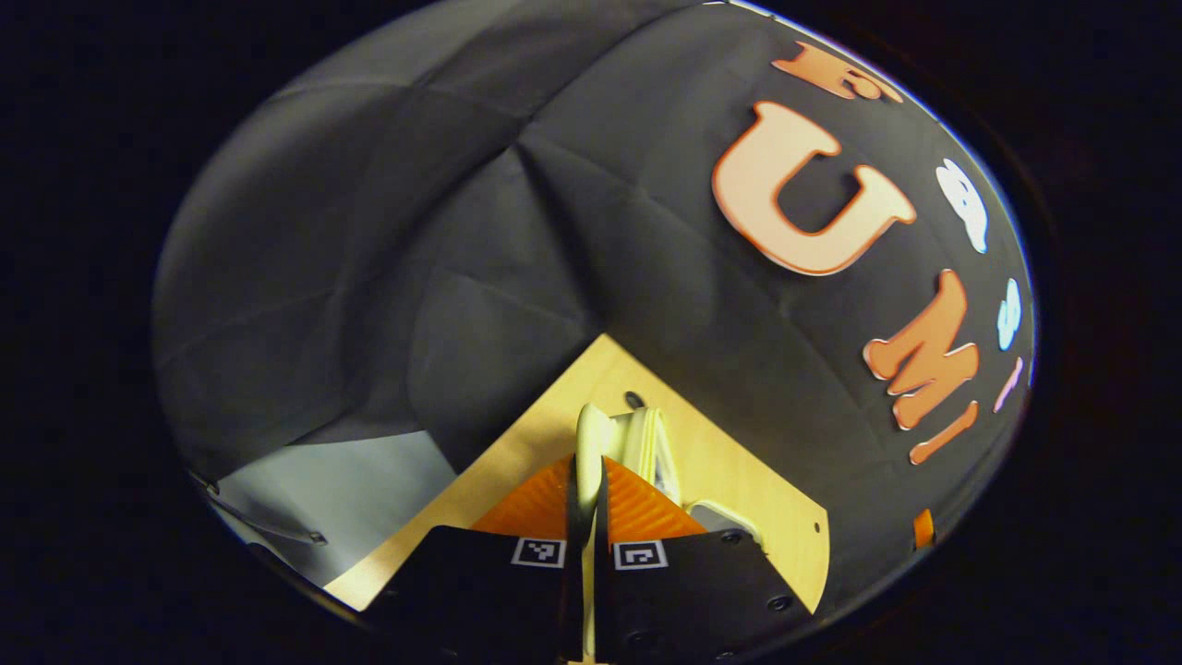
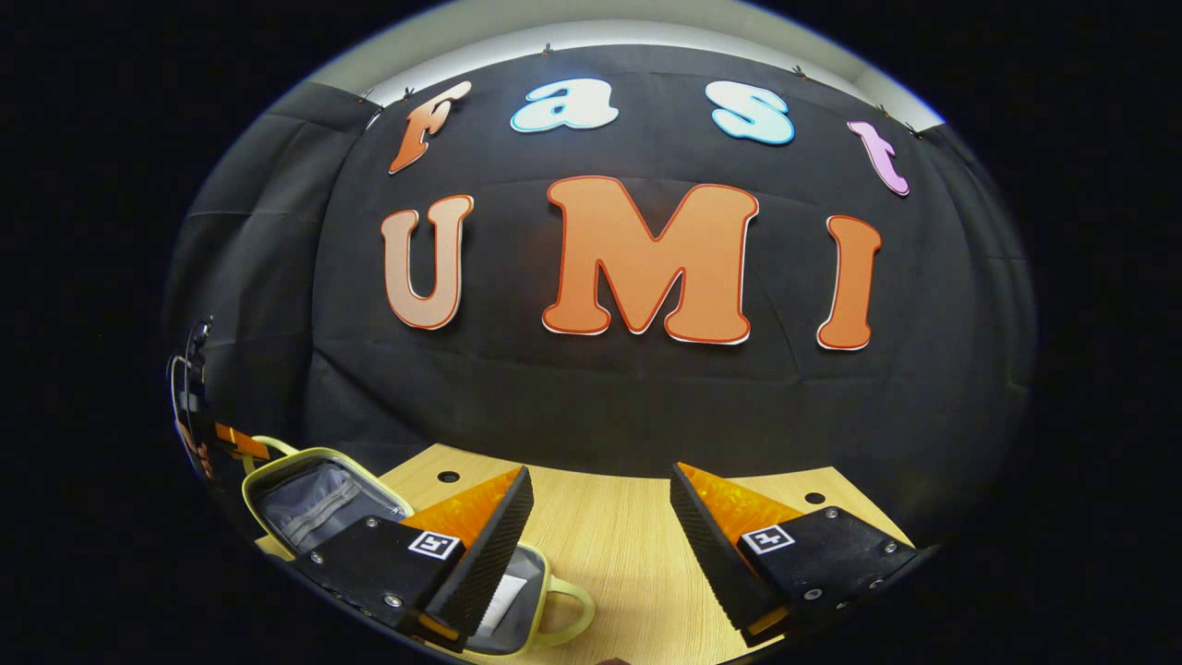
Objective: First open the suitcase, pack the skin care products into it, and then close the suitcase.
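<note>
The pale yellow suitcase (image 2: 314,503) lies open at the lower left of the right gripper view, lid raised, showing grey lining and a loop handle (image 2: 572,605). A white patch inside the base is half hidden by a finger. In the left gripper view my left gripper (image 1: 588,480) is shut on the thin pale edge of the suitcase lid (image 1: 591,429), with the rest of the rim (image 1: 646,443) just beyond. The left gripper (image 2: 226,441) also appears far off at the lid's left side. My right gripper (image 2: 600,517) hangs open above the table, right of the case, holding nothing.
The wooden table (image 2: 628,573) has small round holes (image 2: 449,477) near its back edge, which meets the black cloth wall. In the left gripper view the table corner (image 1: 739,471) ends close ahead, with a pale grey surface (image 1: 342,489) beyond its left edge.
</note>
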The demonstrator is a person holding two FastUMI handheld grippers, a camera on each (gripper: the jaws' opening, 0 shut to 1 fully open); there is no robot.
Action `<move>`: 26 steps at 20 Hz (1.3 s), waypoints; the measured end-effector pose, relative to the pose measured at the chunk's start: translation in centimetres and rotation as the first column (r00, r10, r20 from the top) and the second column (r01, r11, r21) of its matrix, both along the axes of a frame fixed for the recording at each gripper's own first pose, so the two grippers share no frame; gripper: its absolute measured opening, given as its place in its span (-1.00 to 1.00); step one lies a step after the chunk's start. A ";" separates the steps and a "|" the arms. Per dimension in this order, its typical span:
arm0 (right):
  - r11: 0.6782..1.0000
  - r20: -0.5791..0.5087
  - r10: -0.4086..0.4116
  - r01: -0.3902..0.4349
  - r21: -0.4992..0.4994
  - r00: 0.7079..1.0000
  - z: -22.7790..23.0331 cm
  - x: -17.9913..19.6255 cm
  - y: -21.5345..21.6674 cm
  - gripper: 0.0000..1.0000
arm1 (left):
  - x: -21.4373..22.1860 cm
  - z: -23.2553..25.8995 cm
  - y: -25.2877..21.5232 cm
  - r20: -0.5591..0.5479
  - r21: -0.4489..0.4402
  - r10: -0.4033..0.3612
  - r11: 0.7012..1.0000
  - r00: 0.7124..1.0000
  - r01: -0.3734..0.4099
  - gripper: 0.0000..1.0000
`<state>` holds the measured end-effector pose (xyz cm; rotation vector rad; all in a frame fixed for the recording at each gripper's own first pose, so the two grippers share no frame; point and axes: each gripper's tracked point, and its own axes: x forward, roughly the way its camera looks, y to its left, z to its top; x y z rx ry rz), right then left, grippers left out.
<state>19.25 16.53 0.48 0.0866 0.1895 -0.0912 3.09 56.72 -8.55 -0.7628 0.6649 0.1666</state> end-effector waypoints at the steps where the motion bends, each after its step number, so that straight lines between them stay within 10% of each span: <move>1: 1.000 0.001 0.005 -0.005 0.002 1.000 0.0 0.0 0.2 0.89 | 0.1 1.4 -0.8 0.022 0.008 -0.025 1.000 0.999 0.025 -0.91; 15: 0.999 0.000 0.036 -0.036 0.022 0.999 -0.5 -0.6 -1.5 0.89 | 2.9 13.7 -17.5 0.232 -0.004 -0.255 0.965 0.939 0.263 -0.90; 26: 0.998 0.012 0.067 -0.067 0.004 0.998 -0.9 -0.9 -6.1 0.90 | 3.3 14.1 -33.0 0.224 0.005 -0.409 0.908 0.885 0.419 -0.90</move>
